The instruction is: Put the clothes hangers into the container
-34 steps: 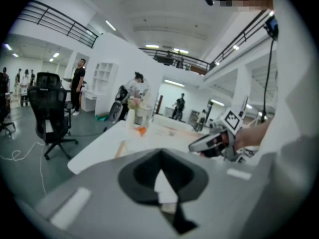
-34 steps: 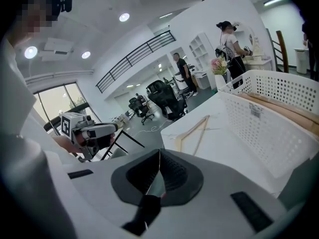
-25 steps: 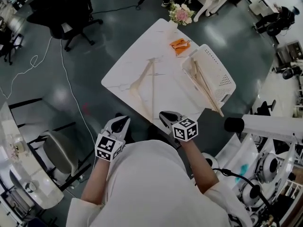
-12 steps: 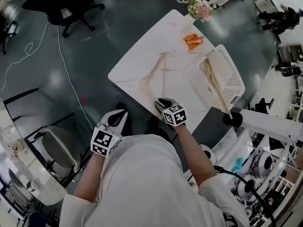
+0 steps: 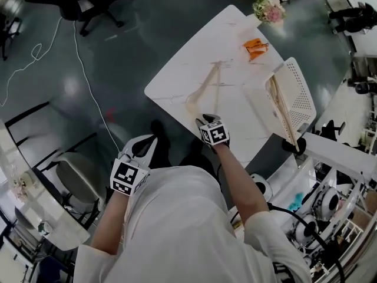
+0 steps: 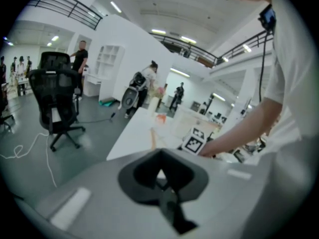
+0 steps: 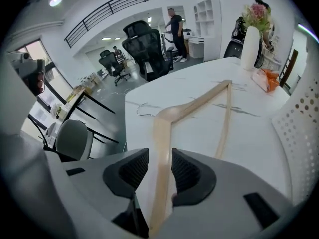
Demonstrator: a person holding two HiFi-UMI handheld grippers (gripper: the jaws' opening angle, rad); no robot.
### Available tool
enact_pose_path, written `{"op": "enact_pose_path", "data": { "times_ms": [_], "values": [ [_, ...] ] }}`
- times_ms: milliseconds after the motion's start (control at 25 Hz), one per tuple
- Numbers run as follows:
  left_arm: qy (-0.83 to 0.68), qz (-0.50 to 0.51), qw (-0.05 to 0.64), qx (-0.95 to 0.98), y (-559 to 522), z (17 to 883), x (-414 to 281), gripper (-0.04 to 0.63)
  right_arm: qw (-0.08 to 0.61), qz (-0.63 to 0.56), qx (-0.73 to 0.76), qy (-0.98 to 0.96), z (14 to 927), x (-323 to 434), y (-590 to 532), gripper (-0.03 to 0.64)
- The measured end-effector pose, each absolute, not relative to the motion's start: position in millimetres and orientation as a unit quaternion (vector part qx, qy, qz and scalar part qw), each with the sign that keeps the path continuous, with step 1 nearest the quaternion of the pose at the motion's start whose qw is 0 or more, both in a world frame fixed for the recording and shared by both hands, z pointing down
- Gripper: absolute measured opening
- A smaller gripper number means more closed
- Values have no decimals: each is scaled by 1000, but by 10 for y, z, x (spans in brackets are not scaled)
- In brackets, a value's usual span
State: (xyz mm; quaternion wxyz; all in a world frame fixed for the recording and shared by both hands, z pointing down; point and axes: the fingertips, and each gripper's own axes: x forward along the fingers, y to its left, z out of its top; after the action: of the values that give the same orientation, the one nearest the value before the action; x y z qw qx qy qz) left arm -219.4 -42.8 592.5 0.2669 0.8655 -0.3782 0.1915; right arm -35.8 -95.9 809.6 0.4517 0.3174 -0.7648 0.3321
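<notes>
Right gripper (image 5: 205,121) tilted steeply down; jaws just opening astride hanger (image 7: 162,133)

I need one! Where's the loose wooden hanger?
The wooden hanger lies on the table, left of the basket in head view, between the right gripper's jaws.

Flowers (image 5: 268,7), orange packet (image 5: 254,45), office chair (image 7: 144,46)

No readable txt/nos. anywhere; left gripper (image 5: 148,142) & right gripper (image 5: 204,119) cubes: b/w marker patterns only
</notes>
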Motion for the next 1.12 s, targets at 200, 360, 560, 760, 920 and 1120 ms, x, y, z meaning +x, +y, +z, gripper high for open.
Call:
{"op": "enact_pose_path", "data": {
  "times_ms": [200,360,560,760,920,1120],
  "values": [
    [-388,197,278,856,-444,6002,-2438,2,485,332,318,-744,8369,-404,-974,143],
    [-396,197,283,851,-471,6040,-2559,2,519,288,337,-730,8415,-396,-999,123],
    [-393,193,285,853,-505,6030,-2618,2,516,282,333,-737,8413,-449,-964,91],
    [-379,190,275,863,-564,5995,-2594,2,485,297,332,-753,8109,-468,-1016,89],
    [-361,187,265,875,-618,5953,-2475,2,455,311,331,-766,7834,-472,-1071,89],
    [-340,183,255,887,-659,5888,-2283,2,413,339,335,-776,7507,-428,-1077,89]
  ]
}}
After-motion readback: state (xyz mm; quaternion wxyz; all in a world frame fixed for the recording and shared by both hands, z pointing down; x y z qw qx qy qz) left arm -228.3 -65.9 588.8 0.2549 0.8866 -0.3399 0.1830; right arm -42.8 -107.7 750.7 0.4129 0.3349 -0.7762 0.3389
